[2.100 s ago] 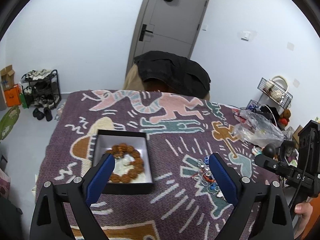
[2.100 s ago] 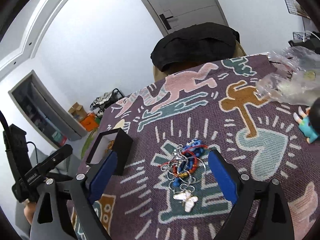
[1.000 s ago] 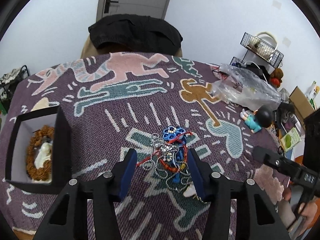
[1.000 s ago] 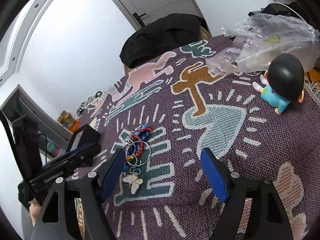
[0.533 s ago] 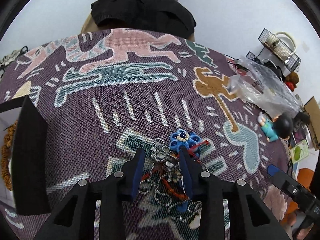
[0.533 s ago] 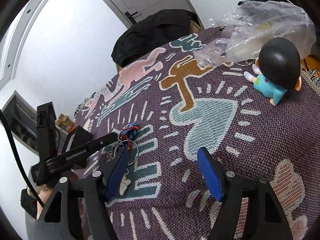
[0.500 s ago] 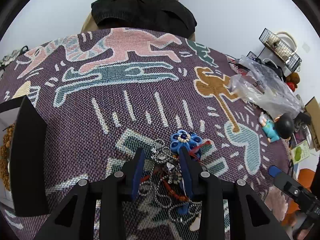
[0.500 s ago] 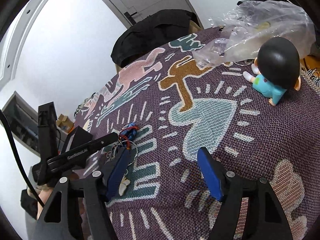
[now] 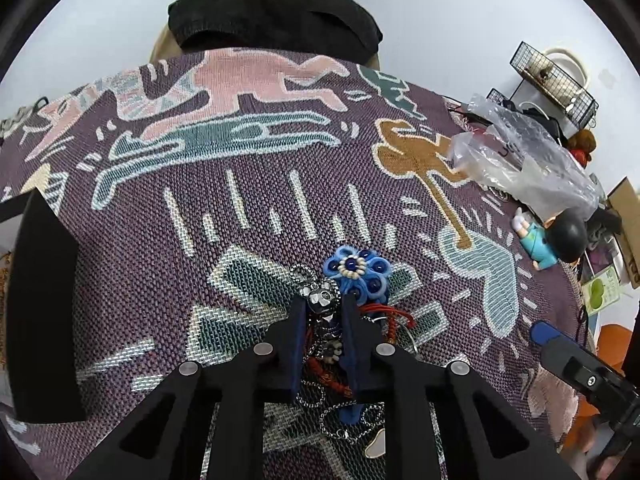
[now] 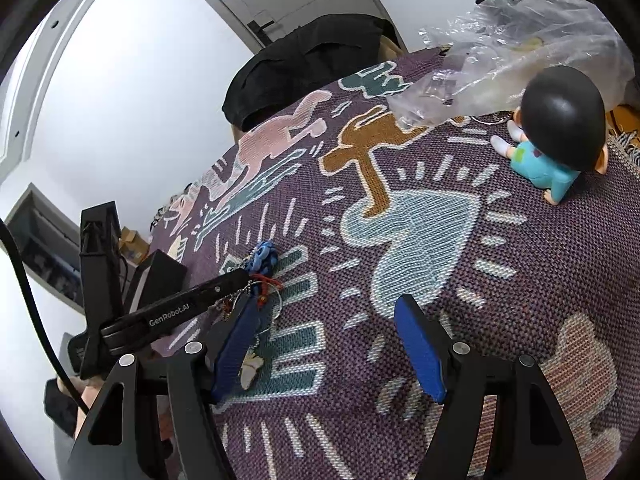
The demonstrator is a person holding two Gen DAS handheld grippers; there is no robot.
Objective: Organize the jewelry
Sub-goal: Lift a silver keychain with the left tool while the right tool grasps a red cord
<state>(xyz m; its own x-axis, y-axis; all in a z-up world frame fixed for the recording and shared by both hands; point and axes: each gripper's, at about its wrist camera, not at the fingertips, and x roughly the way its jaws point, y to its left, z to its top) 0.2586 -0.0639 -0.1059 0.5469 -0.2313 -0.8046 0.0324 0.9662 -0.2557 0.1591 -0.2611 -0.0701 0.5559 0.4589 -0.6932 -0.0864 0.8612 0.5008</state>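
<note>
Jewelry lies tangled in a heap (image 9: 344,320) at lower centre of the left wrist view, on the woven cloth (image 9: 240,184). The left gripper (image 9: 325,307) has just been closing, its pads now pinched on a silver faceted charm (image 9: 320,298) beside the blue beaded flower (image 9: 356,272). The right gripper (image 10: 328,344) hangs with fingers wide apart over bare cloth, holding nothing. The pieces look light, limp and slippery, chains likely snagging together; gripping a solid charm seems safer than thin chain.

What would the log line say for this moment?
left tongs: closing on silver charm in jewelry pile | right tongs: open, empty | box: beside
</note>
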